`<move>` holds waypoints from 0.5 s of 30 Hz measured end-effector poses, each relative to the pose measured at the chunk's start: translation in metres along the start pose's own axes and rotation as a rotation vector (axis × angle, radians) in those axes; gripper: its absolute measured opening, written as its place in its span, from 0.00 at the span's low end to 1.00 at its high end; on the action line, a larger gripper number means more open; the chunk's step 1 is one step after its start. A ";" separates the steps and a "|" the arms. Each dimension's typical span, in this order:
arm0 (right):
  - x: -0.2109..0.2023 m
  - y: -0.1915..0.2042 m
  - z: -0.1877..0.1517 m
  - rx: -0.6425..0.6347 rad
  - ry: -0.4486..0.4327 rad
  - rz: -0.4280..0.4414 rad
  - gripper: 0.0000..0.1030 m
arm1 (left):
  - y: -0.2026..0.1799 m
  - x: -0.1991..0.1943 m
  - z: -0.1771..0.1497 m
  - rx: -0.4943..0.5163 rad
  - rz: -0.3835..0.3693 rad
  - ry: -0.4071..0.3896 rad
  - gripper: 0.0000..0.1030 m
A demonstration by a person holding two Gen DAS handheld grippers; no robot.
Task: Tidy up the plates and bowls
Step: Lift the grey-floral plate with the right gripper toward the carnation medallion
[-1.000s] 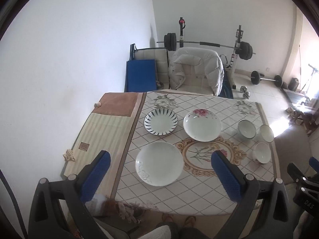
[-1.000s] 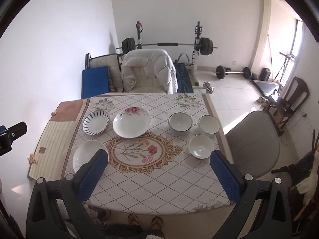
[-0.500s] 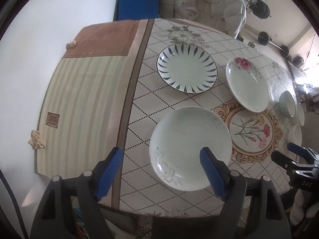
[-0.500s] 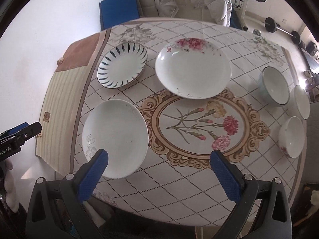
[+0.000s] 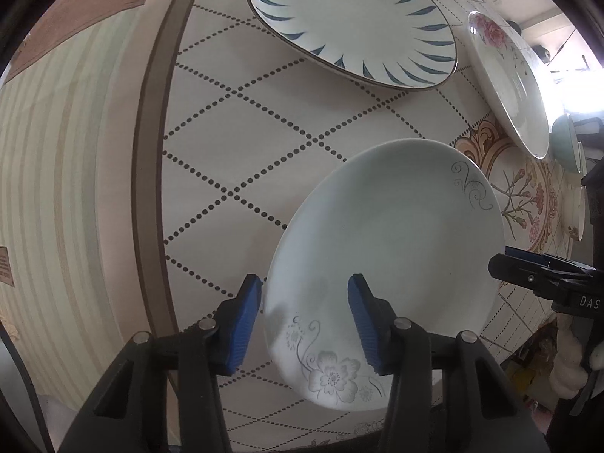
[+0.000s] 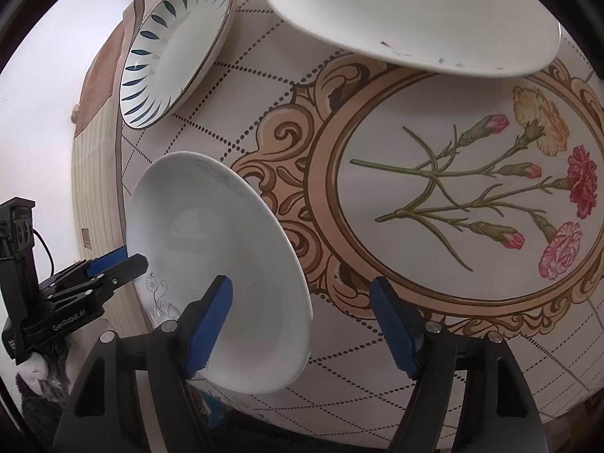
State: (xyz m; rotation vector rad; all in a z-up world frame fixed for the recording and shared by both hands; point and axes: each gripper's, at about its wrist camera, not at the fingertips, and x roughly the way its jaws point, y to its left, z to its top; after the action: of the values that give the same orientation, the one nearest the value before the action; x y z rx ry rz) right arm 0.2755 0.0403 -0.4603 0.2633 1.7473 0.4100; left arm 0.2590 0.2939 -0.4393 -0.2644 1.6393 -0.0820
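White plate (image 5: pixel 389 249) lies on the tablecloth (image 5: pixel 245 132), its near rim between the left gripper (image 5: pixel 304 317) pads, jaws narrowed but not touching. Right gripper (image 6: pixel 302 324) gapes wide beside it.

On the table (image 5: pixel 264 120), the flower-etched plate (image 5: pixel 385 256) lies nearest, the leaf-patterned plate (image 5: pixel 351 22) behind it, the rose plate (image 5: pixel 509 87) to their right, bowls (image 5: pixel 566 147) beyond

A patterned tablecloth (image 6: pixel 434 196) covers the table, with a striped mat (image 5: pixel 68 173) beside a white wall (image 6: pixel 49 45).
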 end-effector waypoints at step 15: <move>0.022 0.007 0.000 -0.040 0.034 0.025 0.19 | -0.004 0.018 -0.006 0.003 0.013 0.005 0.30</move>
State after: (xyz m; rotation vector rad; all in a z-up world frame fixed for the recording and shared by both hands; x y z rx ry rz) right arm 0.2700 0.0551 -0.4776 0.2513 1.7684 0.4693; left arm 0.2527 0.2851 -0.4550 -0.2514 1.6454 -0.0754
